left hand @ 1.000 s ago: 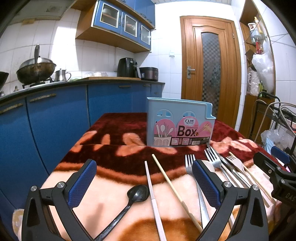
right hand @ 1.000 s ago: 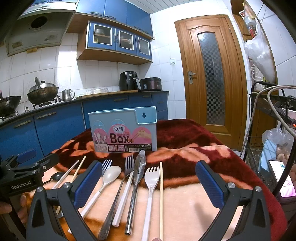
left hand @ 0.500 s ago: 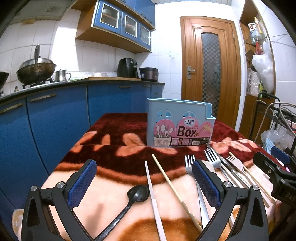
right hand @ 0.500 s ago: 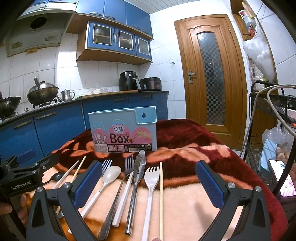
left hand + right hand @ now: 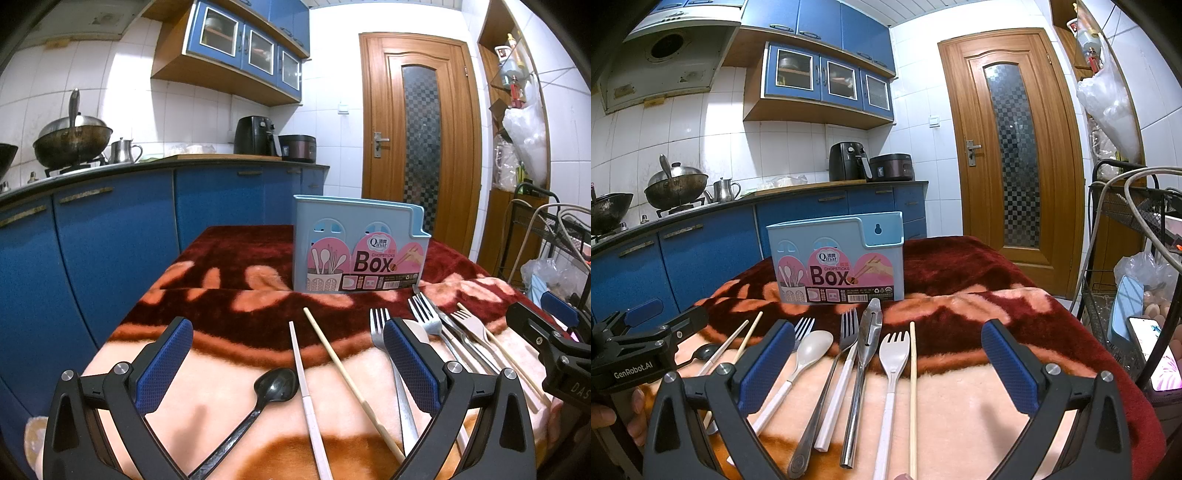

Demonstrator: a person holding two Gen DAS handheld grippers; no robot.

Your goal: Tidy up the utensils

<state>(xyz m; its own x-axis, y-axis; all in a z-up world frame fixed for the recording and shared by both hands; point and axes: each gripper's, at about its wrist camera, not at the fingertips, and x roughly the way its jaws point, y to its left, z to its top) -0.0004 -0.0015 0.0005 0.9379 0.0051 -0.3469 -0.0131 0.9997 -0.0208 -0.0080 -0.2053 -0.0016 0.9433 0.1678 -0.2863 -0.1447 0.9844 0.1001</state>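
My left gripper (image 5: 288, 354) hangs low over the pink-and-maroon fleece blanket (image 5: 229, 291), its blue-padded fingers spread wide and empty. Between them lie three pieces, left to right: a black plastic spoon (image 5: 275, 382), a pale pink chopstick (image 5: 304, 387) and a bare wooden chopstick (image 5: 347, 376), their long axes running roughly away from me toward the light blue plastic chopstick box (image 5: 360, 247) standing upright beyond. Further right, my right gripper (image 5: 888, 356) is likewise spread, holding nothing. Under it sit a white plastic spoon (image 5: 810, 349), a steel fork (image 5: 847, 332), a steel peeler (image 5: 868, 332), a white plastic fork (image 5: 894, 350) and a second wooden chopstick (image 5: 912, 376), handles toward me. The black spoon is nearest my left hand; I judge I would close across its handle, since it lies almost in line with my fingers.
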